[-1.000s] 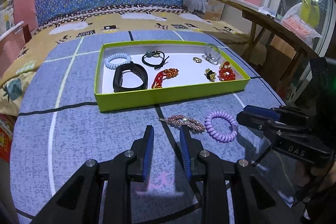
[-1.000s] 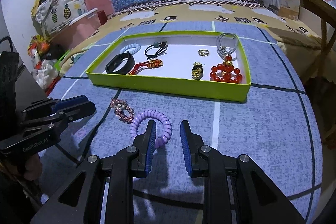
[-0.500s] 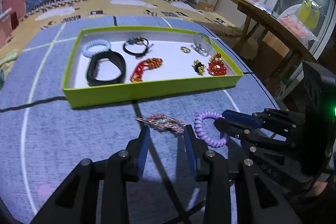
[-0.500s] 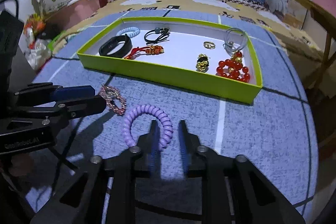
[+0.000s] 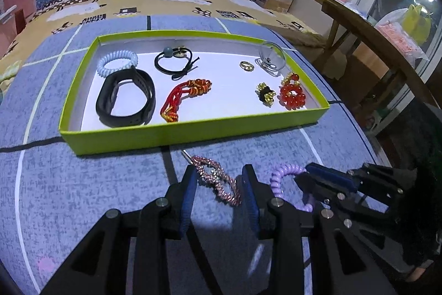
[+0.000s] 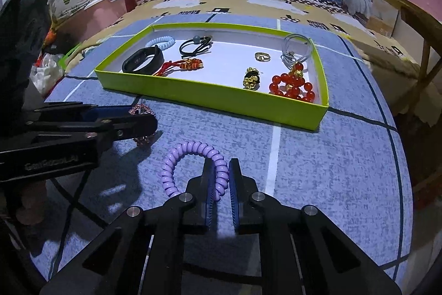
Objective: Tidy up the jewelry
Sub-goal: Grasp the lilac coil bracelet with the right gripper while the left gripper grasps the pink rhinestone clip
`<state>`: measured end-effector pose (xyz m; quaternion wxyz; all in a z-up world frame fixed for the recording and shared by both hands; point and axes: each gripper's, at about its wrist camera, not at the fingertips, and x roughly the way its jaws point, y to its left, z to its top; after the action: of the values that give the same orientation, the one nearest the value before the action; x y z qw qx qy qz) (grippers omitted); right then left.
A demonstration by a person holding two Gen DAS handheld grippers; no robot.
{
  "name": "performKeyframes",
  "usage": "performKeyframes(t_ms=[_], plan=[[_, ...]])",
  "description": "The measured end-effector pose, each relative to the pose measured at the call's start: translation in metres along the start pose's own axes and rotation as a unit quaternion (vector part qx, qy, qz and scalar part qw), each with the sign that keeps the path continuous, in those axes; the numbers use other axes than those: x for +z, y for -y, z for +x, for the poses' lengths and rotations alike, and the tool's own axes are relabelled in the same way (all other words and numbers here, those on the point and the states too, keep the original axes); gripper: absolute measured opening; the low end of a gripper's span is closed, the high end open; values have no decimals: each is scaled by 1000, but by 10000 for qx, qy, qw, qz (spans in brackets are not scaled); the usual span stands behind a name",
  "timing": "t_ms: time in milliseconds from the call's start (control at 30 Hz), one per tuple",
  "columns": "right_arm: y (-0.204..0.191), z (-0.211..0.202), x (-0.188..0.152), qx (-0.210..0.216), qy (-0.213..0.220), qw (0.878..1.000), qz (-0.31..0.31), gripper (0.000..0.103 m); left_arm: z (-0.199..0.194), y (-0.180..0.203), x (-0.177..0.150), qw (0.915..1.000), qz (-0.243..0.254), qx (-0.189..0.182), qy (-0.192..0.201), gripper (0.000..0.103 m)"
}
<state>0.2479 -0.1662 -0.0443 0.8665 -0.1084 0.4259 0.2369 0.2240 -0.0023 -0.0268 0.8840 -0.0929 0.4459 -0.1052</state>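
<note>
While right hand-held gripper (image 6: 221, 179) closes on purple coil (image 6: 193, 156), tray edge (image 6: 210, 98) well apart

A bed (image 5: 83, 184) under a blue-grey cover with white and dark lines carries a lime-green tray (image 5: 193, 130) of jewelry, and on the cover just in front of the tray lie a pink hair clip (image 5: 218, 181) and beside it a purple coil tie (image 6: 193, 151).
</note>
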Motion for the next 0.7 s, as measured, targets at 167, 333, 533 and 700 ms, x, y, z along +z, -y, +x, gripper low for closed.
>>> performKeyframes(t_ms=[167,333,533,700], plan=[[2,-2,-1,-7,13,10000,36,11,5,7,3,9997,183,158,76,35],[5,-5,-4,-37,24,10000,71,11,4,14,-3,9980,503,373,116,34],[10,-10,-7,-66,88,9998,165,10,0,14,-7,9969,628,462,133,23],[13,-14,-9,-58,139,9996,228,10,-9,11,-14,9973,615,349,206,16]])
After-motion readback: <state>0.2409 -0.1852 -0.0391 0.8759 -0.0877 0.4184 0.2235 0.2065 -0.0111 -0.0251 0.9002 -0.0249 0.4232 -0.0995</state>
